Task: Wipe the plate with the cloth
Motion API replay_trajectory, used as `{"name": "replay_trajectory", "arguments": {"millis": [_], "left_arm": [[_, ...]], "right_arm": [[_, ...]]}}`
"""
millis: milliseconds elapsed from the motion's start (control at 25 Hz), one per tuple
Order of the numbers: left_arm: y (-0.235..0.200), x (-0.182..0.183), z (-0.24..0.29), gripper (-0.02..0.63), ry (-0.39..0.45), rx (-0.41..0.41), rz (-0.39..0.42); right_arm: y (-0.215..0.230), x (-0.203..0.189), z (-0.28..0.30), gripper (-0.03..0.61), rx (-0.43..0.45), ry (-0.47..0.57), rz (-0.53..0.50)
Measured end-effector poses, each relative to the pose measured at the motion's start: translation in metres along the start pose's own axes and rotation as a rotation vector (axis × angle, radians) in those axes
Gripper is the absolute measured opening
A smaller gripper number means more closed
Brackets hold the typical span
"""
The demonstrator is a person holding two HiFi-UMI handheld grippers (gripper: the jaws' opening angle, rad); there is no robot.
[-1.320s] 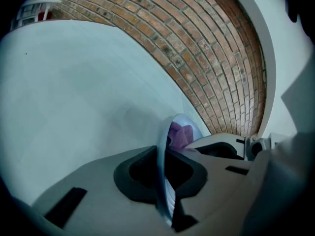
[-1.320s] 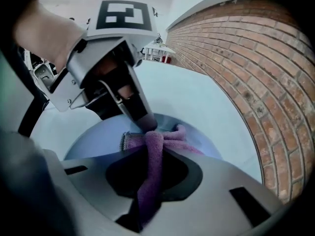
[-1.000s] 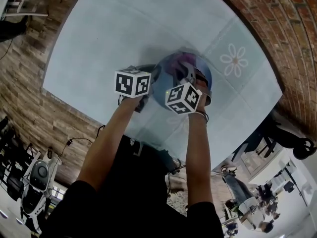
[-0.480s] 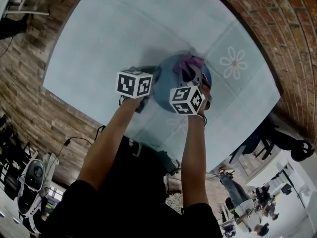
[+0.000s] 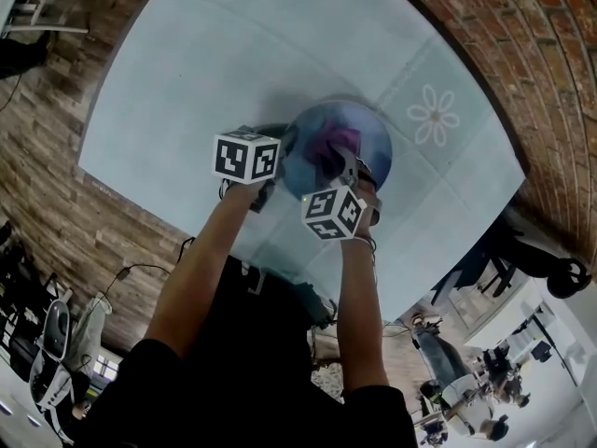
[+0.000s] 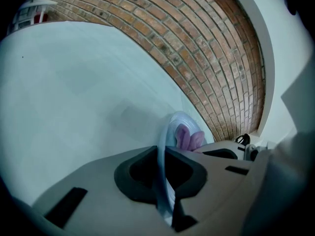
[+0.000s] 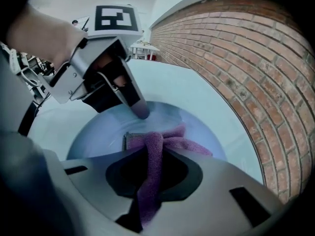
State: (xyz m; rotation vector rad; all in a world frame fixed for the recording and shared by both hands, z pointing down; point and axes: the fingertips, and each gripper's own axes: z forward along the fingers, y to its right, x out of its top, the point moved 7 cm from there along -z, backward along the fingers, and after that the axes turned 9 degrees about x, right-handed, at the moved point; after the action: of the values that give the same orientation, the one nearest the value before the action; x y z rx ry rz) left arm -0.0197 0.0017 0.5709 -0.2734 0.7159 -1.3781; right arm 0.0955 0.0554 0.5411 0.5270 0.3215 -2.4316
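The cloth (image 7: 170, 137) has slid back across the plate (image 7: 93, 127) toward the person. The left gripper (image 6: 162, 166) pinches the plate's rim, steadying it. The right gripper (image 7: 149, 161) clamps the cloth, which spreads just ahead of it. Mid-wipe; the next stroke should cover the far side.

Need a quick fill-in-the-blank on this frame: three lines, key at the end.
1. The left tool is shut on the plate, gripping it by its ____.
2. The cloth pinched in the right tool is ____ in colour.
3. The wall beside the table is bare ____.
Missing words: rim; purple; brick.
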Motion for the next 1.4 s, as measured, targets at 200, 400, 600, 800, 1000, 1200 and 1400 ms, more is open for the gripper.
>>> {"name": "replay_trajectory", "arguments": {"millis": [200,400,600,800,1000,1200,1400], "left_arm": [[0.001,0.000,0.001,0.044,0.002,-0.001,0.000],[0.001,0.000,0.001,0.044,0.001,0.001,-0.003],[0.001,0.000,0.001,0.044,0.001,0.001,-0.004],[0.001,0.000,0.001,0.044,0.000,-0.003,-0.006],[0.000,0.000,0.001,0.044,-0.005,-0.005,-0.007],[0.001,0.000,0.002,0.044,-0.013,-0.013,-0.011],[0.000,0.000,0.002,0.044,-0.009,-0.006,-0.007]], "right_arm": [[-0.030,-0.004,-0.005,0.066,0.076,-0.010,-0.020],[-0.053,-0.009,-0.011,0.066,0.148,-0.016,-0.030],[-0.069,-0.017,-0.017,0.066,0.161,-0.044,-0.094],[-0.073,-0.030,-0.024,0.066,0.178,-0.065,-0.149],[-0.065,-0.043,-0.030,0.066,0.159,-0.060,-0.118],[-0.062,-0.044,-0.029,0.066,0.152,-0.045,-0.099],[-0.051,-0.042,-0.027,0.066,0.151,-0.031,-0.081]]}}
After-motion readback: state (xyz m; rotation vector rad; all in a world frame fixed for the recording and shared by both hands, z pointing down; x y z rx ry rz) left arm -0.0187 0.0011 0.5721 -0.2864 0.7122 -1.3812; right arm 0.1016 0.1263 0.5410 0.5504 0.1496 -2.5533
